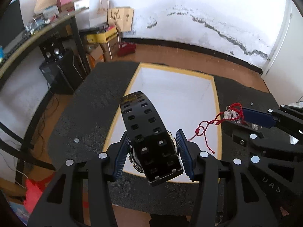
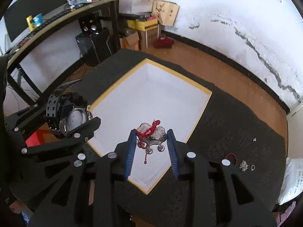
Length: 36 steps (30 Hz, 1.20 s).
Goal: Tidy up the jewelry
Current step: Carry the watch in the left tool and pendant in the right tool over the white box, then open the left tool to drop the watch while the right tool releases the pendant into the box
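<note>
Though the strap hides the watch (image 1: 151, 141) face, we note left gripper (image 1: 153, 147) clamped on it above the box (image 1: 216, 102), right gripper (image 2: 151, 145) clamping the pendant (image 2: 152, 135).

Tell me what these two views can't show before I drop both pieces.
- Watch dial: left view, strap covers it.
- Silver pendant engraving: right view, red cord crosses it.
- Small pieces on mat: right view, too small.
- Box near corner: left view, behind gripper.
</note>
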Available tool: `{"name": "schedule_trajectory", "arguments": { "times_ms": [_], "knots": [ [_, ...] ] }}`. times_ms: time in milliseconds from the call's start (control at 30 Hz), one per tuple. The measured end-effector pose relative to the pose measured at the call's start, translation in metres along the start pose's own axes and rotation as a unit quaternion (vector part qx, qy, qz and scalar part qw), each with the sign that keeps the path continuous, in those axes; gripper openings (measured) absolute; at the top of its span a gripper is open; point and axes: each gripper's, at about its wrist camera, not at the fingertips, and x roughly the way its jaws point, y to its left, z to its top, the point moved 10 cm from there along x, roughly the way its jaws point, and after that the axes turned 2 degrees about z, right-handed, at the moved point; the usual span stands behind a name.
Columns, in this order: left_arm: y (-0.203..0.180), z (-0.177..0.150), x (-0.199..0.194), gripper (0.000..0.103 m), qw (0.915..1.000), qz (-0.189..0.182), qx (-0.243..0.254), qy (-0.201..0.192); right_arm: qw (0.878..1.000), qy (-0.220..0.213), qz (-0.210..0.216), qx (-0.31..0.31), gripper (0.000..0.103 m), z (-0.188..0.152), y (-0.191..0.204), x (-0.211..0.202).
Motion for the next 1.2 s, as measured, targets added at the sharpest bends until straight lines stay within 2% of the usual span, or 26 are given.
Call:
{"name": "schedule_trajectory", "arguments": {
  "times_ms": [233,567,800,1200],
  "knots": [
    [0.004,-0.007,0.052,0.05,0.9994,-0.001,-0.008,0.035,0.999,0.031,-0.002,0.011,0.033,-0.008,-0.016,0.054],
    [0.012,-0.014,0.102,0.05,0.9978,0.002,-0.016,0.065,0.998,0.065,-0.003,0.02,0.033,-0.018,-0.023,0.117],
    [0.013,-0.02,0.125,0.05,0.9967,0.012,-0.009,0.08,0.997,0.076,-0.008,0.02,0.033,-0.02,-0.026,0.138],
    [0.014,-0.026,0.139,0.05,0.9959,0.01,-0.009,0.089,0.997,0.075,-0.018,0.013,0.033,-0.022,-0.025,0.143]
  ]
}}
